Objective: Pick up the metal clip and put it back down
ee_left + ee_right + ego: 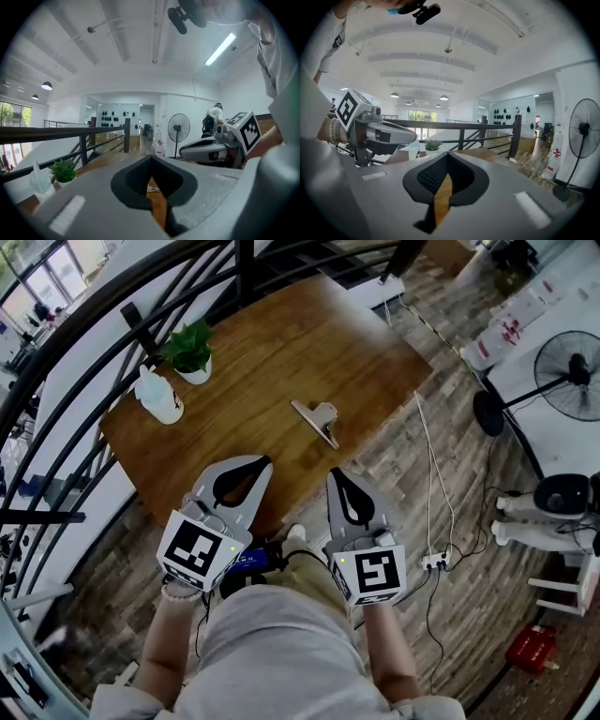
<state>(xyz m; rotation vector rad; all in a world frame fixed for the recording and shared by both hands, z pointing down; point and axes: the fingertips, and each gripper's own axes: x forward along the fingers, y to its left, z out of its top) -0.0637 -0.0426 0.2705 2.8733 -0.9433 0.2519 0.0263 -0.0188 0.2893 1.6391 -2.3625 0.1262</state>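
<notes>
Metal clip (316, 419) lies flat on the wooden table (309, 338), near the table's near edge, roughly mid-width, untouched and apart from both grippers. Left gripper (264, 463) hangs over the near table edge, tips pointing toward the clip; in its own view the jaws are together w/ nothing btwn them, only a teardrop gap behind the tips showing tabletop. Right gripper (336, 473) sits just beside it, off the table's corner over the plank floor (450, 493), jaws likewise closed on nothing. Only bare wood lies btwn the tips and the clip. Other stuff on the table: a small potted plant (191, 351) in a white pot at the far left edge, and a white plastic bottle (159, 397) just beside it, both well apart from the clip. A black railing (141, 320) runs along the table's left and far sides. On the floor to the right: a thin white cable (427, 456) running along the table's right side to a power strip (434, 562), and a standing fan (566, 376) further out. Each gripper view shows the other gripper alongside: right one (211, 150), left one (386, 135).
</notes>
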